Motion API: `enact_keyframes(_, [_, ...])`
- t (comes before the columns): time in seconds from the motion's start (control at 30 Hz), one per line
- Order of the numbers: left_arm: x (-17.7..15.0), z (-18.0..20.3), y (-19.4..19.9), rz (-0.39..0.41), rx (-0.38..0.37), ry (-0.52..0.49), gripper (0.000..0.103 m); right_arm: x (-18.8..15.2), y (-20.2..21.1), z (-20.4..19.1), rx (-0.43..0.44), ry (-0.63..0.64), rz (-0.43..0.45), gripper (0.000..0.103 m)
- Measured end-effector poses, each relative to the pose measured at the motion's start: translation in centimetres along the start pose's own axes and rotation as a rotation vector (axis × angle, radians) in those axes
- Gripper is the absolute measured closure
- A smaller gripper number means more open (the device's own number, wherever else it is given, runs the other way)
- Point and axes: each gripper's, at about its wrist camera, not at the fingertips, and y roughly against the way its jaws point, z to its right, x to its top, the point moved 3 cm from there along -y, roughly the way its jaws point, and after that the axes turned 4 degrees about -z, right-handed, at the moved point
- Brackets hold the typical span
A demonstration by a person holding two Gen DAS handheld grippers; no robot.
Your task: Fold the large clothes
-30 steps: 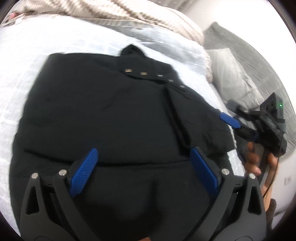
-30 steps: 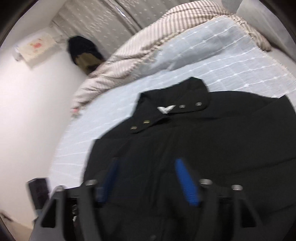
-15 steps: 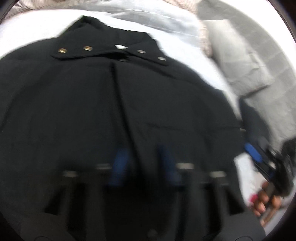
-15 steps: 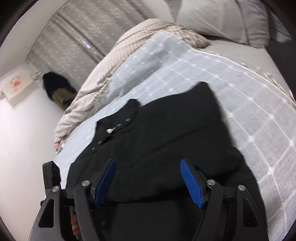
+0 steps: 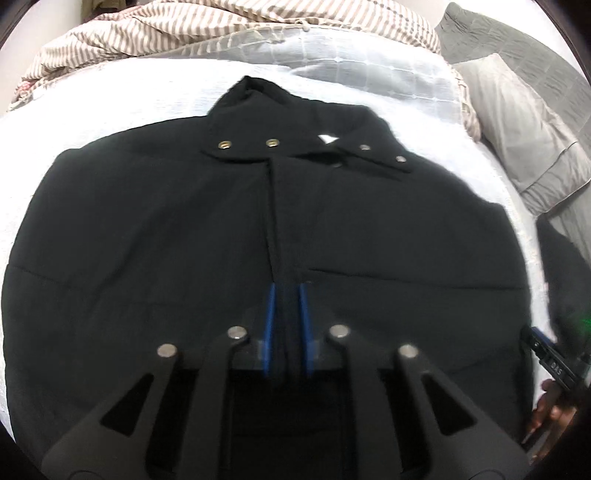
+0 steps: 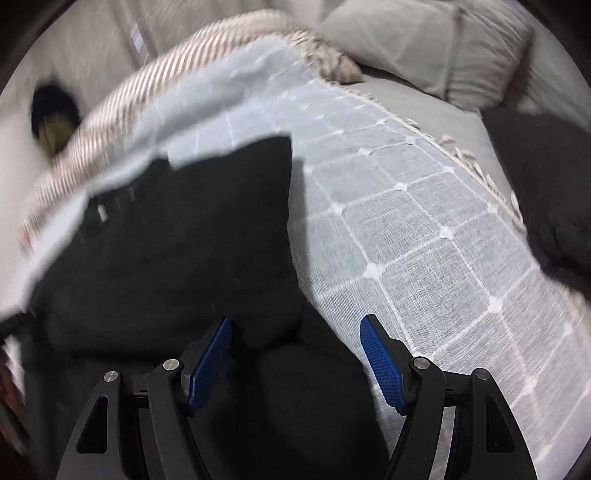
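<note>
A black puffy jacket lies flat on the bed, front up, with its snap collar at the far end. My left gripper is low over the front placket. Its jaws stand narrow and are opening, with a pinch of black fabric between the pads. In the right wrist view the jacket fills the left half. My right gripper stands open at the jacket's right edge, a bulge of fabric lying between its fingers without touching them. The right gripper and its hand also show at the left view's right edge.
A white checked bed cover lies under the jacket. A striped duvet is bunched at the far end. Grey pillows and a dark cloth lie to the right.
The left jaws went from wide to narrow and moved over the jacket's centre line. The right gripper swung right and sank to the jacket's right edge, still open.
</note>
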Motion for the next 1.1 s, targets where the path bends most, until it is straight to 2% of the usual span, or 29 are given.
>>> enact_keyframes(0.03, [-0.2, -0.4, 0.3, 0.018, 0.007, 0.013, 0.076, -0.1, 0.0, -0.1, -0.016, 0.022, 0.002, 0.03])
enact_keyframes(0.07, [-0.3, -0.8, 0.9, 0.039, 0.007, 0.032, 0.069, 0.0, 0.1, -0.2, -0.024, 0.032, 0.005, 0.03])
enact_keyframes(0.17, [-0.1, -1.1, 2.7, 0.099, -0.036, 0.063, 0.068, 0.3, 1.3, 0.2, -0.032, 0.013, 0.028, 0.03])
enact_keyframes(0.23, [-0.3, -1.0, 4.1, 0.162, -0.095, 0.056, 0.065, 0.6, 2.7, 0.5, -0.003, -0.009, 0.075, 0.03])
enact_keyframes(0.3, [0.1, -0.1, 4.4, 0.188, -0.139, 0.03, 0.06, 1.0, 4.0, 0.4, 0.047, -0.038, 0.129, 0.03])
enact_keyframes(0.37, [0.5, 0.6, 3.1, 0.172, -0.156, -0.006, 0.058, 1.3, 4.2, -0.2, 0.074, -0.053, 0.158, 0.03])
enact_keyframes(0.43, [0.1, 1.1, 1.6, 0.121, -0.17, -0.029, 0.058, 1.5, 3.6, -0.7, 0.1, -0.058, 0.162, 0.03])
enact_keyframes(0.53, [-1.0, 1.0, 0.1, 0.074, -0.124, -0.052, 0.058, 1.7, 1.1, -1.1, 0.098, -0.066, 0.109, 0.03])
enact_keyframes(0.6, [-1.9, 0.7, -0.5, 0.057, -0.094, -0.06, 0.058, 1.4, -0.7, -1.2, 0.056, -0.052, 0.065, 0.03])
enact_keyframes(0.77, [-2.7, 0.0, 0.5, 0.024, -0.114, -0.042, 0.058, 0.6, -1.9, -0.7, 0.045, -0.071, 0.009, 0.026])
enact_keyframes(0.83, [-3.0, -0.4, 1.8, -0.006, -0.107, -0.018, 0.049, 0.4, -1.2, -0.7, 0.042, -0.092, -0.011, 0.026])
enact_keyframes(0.9, [-3.3, -0.9, 3.2, -0.006, -0.115, 0.005, 0.026, 0.3, 0.4, -0.9, 0.056, -0.095, 0.002, 0.026])
enact_keyframes(1.0, [-4.1, -1.7, 6.7, 0.016, -0.115, 0.003, 0.018, -0.1, 3.3, -1.5, 0.131, -0.097, 0.034, 0.026])
enact_keyframes(1.03, [-4.4, -1.9, 7.5, 0.012, -0.107, -0.007, 0.017, -0.2, 4.1, -1.5, 0.154, -0.109, 0.037, 0.025])
enact_keyframes(1.1, [-5.1, -2.5, 9.2, -0.012, -0.084, -0.034, 0.008, -0.6, 5.6, -1.6, 0.199, -0.136, 0.019, 0.023])
